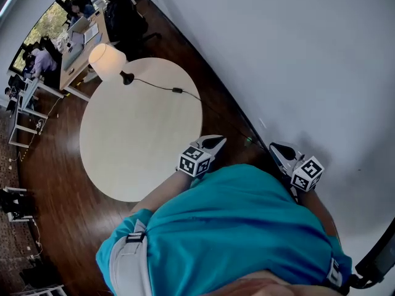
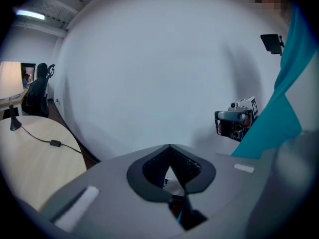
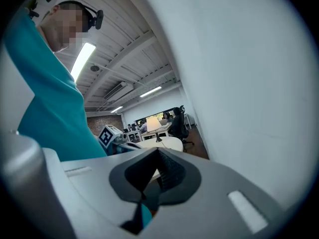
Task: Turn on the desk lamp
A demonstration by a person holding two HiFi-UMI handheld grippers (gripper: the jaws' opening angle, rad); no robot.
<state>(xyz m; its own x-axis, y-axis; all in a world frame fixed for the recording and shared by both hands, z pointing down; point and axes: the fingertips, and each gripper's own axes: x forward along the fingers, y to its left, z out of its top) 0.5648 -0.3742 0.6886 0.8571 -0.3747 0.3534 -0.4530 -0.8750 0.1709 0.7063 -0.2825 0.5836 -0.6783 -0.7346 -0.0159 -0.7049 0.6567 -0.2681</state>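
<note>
We hold both grippers close to the teal shirt [image 1: 247, 227], beside the near edge of the round pale wooden table [image 1: 139, 140].

1. The left gripper [image 1: 217, 142] has its jaws closed tip to tip, with nothing between them.
2. The right gripper [image 1: 276, 148] is also closed and empty. It hangs over the dark wooden floor [image 1: 43, 165] near the white wall [image 1: 278, 54].
3. The cream-shaded desk lamp with a black base [image 1: 108, 61] stands upright at the far edge of the table, well apart from both grippers. Its shade shows bright.
4. The thin black cable [image 1: 154, 85] runs from the lamp base across the tabletop towards the wall. A small black inline switch [image 1: 177, 90] lies on the table along it.
</note>
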